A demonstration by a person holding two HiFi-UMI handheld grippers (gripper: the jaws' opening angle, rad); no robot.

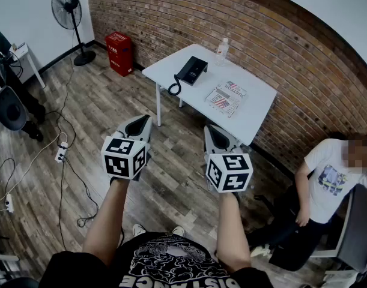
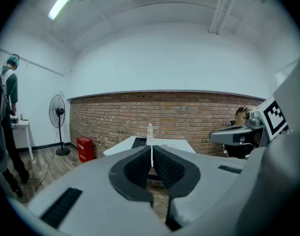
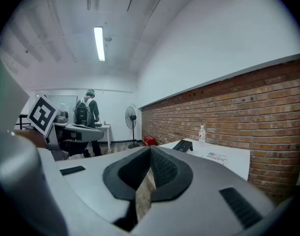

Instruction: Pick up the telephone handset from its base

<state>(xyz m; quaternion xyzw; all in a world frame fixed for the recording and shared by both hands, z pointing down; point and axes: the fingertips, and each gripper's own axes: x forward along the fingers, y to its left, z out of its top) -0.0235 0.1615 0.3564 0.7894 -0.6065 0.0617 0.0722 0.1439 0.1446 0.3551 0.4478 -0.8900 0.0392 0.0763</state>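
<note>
- The left gripper [image 1: 142, 120] is held out over the wooden floor [image 1: 105, 101], its jaws pressed together with nothing between them
- The right gripper [image 1: 211, 131] is held just beside it, apart from it, and its jaws are likewise seen closed tip to tip and empty
- Both grippers are kept well short of the white tabletop [image 1: 255, 104], and nothing on it is touched
- The telephone handset [image 1: 186, 72] is seen lying on its base [image 1: 198, 68] at the left part of the tabletop, and its coiled cord [image 1: 174, 89] is draped over the near edge
- A printed paper [image 1: 226, 96] is laid flat to the right of the telephone, apart from it
- A clear bottle [image 1: 221, 50] is stood upright beyond both, near the brick wall [image 1: 261, 35]
- A red box [image 1: 119, 53] is set on the floor against that wall, left of the tabletop, and a standing fan [image 1: 67, 8] is placed farther left
- A seated person [image 1: 327, 182] is seen at the right, by the wall
</note>
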